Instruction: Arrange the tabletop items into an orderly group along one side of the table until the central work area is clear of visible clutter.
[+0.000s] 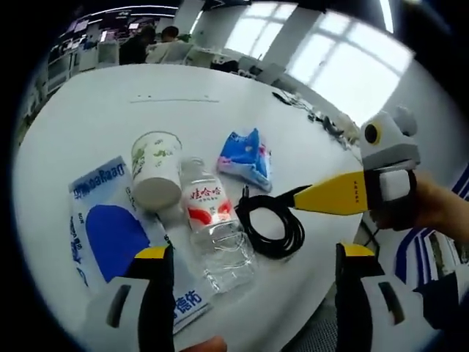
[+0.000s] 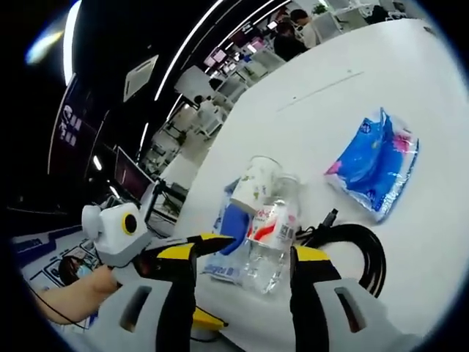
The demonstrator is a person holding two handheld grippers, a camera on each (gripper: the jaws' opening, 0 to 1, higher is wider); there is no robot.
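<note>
We are mid-gathering: left gripper point(image 1: 249, 260) jaws spread around the clear bottle point(image 1: 212, 224) on the desk point(image 1: 95, 110). Right gripper point(image 2: 244, 268) jaws, spread, face it too; the black cable point(image 1: 272, 220) beside it likely goes next.

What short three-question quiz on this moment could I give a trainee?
1. True or false: the paper cup lies on its side beside the water bottle.
2. Which item do the right tongs point at in the left gripper view? A) blue snack packet B) coiled black cable C) blue-and-white bag
3. Fill in: the left tongs are ___ and hold nothing.

Key: 1 true; 2 B; 3 open.
</note>
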